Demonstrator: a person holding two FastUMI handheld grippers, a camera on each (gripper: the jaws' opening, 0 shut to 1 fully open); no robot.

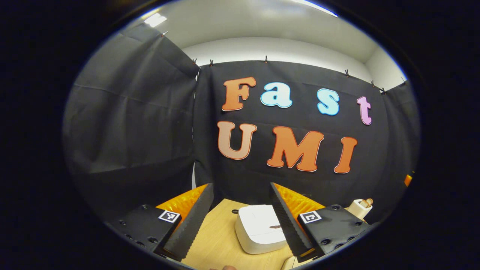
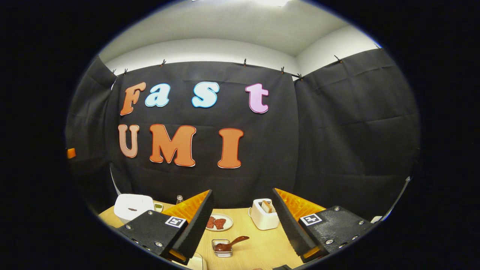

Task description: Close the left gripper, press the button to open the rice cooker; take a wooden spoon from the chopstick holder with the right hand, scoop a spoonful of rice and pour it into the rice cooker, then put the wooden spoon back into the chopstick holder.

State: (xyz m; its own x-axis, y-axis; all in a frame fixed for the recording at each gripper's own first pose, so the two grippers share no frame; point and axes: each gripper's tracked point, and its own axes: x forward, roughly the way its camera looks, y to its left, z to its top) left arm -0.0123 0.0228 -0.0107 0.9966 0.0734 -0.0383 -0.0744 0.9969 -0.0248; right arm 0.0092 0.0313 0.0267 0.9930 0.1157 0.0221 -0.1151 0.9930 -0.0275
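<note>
Step one is not yet begun: left gripper (image 1: 242,221) hovers above the desk (image 1: 217,243), jaws spread wide, with the shut rice cooker (image 1: 260,228) between them. Next, close them and press what seems the lid button. Right gripper (image 2: 243,221) gapes empty.

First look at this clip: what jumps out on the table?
In the left gripper view, the closed white rice cooker sits on the wooden table straight ahead between the open left gripper fingers. In the right gripper view, the open right gripper frames a white toaster holding bread, a plate of dark food to its left, and nearer, a small clear container with a dark spoon resting in it.
</note>
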